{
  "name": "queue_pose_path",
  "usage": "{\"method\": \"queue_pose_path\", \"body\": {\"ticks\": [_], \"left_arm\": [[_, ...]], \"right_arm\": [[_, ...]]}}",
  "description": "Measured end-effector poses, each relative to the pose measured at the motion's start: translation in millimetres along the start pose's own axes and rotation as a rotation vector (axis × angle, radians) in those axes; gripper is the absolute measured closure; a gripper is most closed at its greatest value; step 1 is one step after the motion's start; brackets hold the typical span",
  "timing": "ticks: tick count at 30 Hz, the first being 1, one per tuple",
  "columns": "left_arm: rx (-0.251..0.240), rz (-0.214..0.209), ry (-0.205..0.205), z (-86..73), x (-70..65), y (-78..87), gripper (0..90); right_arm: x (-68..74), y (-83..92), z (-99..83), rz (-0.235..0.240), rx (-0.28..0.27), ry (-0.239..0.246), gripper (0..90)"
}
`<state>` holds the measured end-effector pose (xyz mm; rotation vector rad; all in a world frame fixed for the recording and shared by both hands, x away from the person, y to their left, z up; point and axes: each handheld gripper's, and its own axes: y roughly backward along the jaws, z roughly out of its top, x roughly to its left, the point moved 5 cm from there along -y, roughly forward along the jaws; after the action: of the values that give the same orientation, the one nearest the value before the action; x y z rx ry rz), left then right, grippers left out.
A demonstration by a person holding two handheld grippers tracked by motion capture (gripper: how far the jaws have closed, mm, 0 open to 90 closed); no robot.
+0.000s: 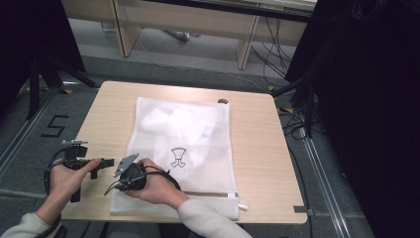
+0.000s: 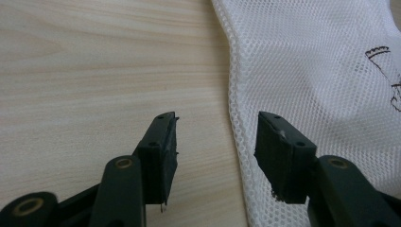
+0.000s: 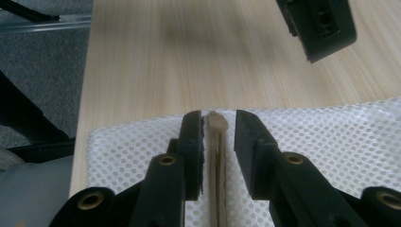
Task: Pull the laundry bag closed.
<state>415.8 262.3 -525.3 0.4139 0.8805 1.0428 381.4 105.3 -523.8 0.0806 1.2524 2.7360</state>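
Two hand-held grippers work the near left corner of a white mesh laundry bag (image 1: 181, 144) that lies flat on a pale wooden table (image 1: 257, 144), a white garment showing faintly through the mesh and a small black emblem printed near its middle. The right gripper (image 3: 218, 124) sits over the bag's zipper end, its black jaws slightly apart with the beige zipper tab (image 3: 217, 123) between them; one pad is close against the tab, the other stands clear, so no firm pinch is apparent. The left gripper (image 2: 216, 142) hovers just beside the bag's left edge, jaws wide apart and holding nothing, one over bare wood and one over mesh. The zipper appears to be the step in hand. Next, the right jaws likely need to close on the tab while the left pins the mesh edge.
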Motion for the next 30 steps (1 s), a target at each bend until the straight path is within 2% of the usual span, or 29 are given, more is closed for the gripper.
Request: {"method": "queue_pose_path", "body": {"ticks": [1, 9, 13, 14, 18, 21, 24, 26, 30], "left_arm": [[0.007, -0.003, -0.001, -0.1, 0.6, 0.4, 48.0], [0.007, 0.025, 0.006, -0.2, 4.1, 0.1, 47.7], [0.008, 0.023, 0.000, -0.3, 4.4, -0.4, 47.7], [0.012, 0.021, -0.001, -0.5, 4.1, -0.6, 47.6], [0.014, 0.022, 0.006, -0.9, 3.7, -1.0, 47.5], [0.016, 0.019, 0.000, -0.7, 3.9, -1.0, 47.6], [0.031, 0.012, -0.014, -1.2, 4.0, -0.4, 47.5], [0.006, 0.014, 0.002, -0.8, 1.3, -2.1, 47.0], [0.034, -0.013, -0.001, -1.6, -2.6, -4.5, 45.9]], "right_arm": [[1.1, -1.7, -0.2, 0.006, 0.004, -0.016, 73.1], [-0.8, -13.7, 0.1, 0.013, 0.018, -0.012, 75.1], [-0.4, -14.9, 1.6, 0.010, 0.025, -0.017, 76.6], [-1.4, -16.3, 3.2, 0.013, 0.026, 0.000, 77.4], [-0.3, -20.3, 2.8, 0.003, 0.032, 0.006, 81.6], [-0.8, -20.0, 2.0, -0.008, 0.031, 0.020, 82.0], [2.0, -15.9, 3.1, -0.001, 0.012, 0.011, 82.1], [2.9, -13.3, 4.3, -0.003, -0.001, 0.012, 82.1], [4.5, -8.4, 6.3, -0.013, -0.015, 0.017, 82.2]]}}
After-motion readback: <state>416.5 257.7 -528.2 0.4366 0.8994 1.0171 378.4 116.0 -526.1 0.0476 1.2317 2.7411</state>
